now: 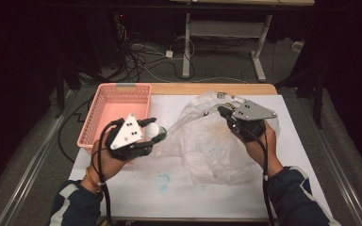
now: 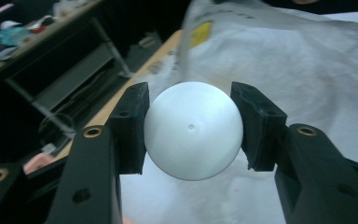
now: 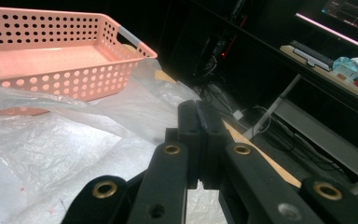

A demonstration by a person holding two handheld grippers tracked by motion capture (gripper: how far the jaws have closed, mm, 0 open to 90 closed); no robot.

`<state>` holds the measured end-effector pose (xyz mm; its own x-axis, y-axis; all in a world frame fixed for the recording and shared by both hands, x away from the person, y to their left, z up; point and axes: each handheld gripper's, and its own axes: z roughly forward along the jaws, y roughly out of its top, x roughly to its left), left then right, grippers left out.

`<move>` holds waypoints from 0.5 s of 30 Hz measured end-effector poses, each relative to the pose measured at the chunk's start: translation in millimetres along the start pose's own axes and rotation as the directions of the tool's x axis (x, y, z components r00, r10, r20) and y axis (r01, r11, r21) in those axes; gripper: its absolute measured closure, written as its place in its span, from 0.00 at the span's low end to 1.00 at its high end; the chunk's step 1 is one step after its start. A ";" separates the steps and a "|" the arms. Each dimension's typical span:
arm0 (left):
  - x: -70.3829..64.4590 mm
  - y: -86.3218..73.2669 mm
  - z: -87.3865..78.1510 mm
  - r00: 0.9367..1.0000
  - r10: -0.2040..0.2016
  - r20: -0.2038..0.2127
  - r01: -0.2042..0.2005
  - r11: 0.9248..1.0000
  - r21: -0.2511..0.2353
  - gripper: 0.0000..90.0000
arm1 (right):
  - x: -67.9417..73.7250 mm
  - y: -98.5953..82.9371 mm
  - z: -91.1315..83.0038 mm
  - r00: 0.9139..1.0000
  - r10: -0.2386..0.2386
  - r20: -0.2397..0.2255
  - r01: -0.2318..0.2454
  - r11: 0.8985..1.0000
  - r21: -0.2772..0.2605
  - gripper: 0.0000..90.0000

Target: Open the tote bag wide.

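Ball: a smooth white ball is sitting squarely between the jaws of the left gripper, which are closing on it from either side, open just as wide as the ball and no wider. Both pads are touching it near its widest line.
Where it is: it is hanging in the air just ahead of the left hand, over the near edge of the crumpled clear plastic bag, with the pink basket close off the gripper's outer side.
Right gripper: the right gripper is pinching the bag; its jaws are standing shut flat against each other, with the thin film seemingly caught between them, though the fold itself is hard to make out.
Step in hand, as I judge it: carrying the ball from the bag across to the basket.
Doing it well: the ball is smooth and round, so it is likely to squirt out if the squeeze slackens or slides off centre. Keeping the pads on the widest line, swinging across level, and lowering inside the basket wall before opening looks wisest.
Risk: releasing from high up could send it bouncing over the low rim.
Table: the white sheet under it all is lying flat.
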<state>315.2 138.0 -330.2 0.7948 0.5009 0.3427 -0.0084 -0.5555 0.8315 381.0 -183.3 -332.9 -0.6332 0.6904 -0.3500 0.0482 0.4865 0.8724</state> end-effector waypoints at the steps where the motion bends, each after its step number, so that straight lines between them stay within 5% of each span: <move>1: -4.6 -0.1 5.3 1.000 0.005 0.020 -0.005 1.000 0.000 0.53 | 0.5 -1.5 1.1 1.000 0.007 -0.007 -0.007 1.000 -0.001 1.00; 3: -14.4 -1.2 17.0 0.999 0.018 0.033 -0.017 1.000 -0.011 0.53 | 1.2 -2.9 1.7 1.000 0.011 -0.009 -0.011 1.000 0.002 1.00; 6: -25.0 -4.7 36.1 0.996 -0.014 0.088 0.018 0.999 -0.042 0.53 | 1.4 -4.5 1.6 1.000 0.019 -0.017 -0.019 1.000 0.003 1.00; 15: -60.6 -20.1 112.3 0.983 0.038 0.180 -0.053 0.995 0.080 0.53 | 12.6 -19.8 3.9 0.998 0.033 -0.058 -0.032 0.999 0.016 1.00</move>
<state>335.4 44.3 -416.8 0.8900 0.3520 0.2900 -0.0022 -0.6325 0.7745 375.1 -182.1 -355.9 -0.6752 0.6737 -0.3004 0.0812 0.4726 0.8775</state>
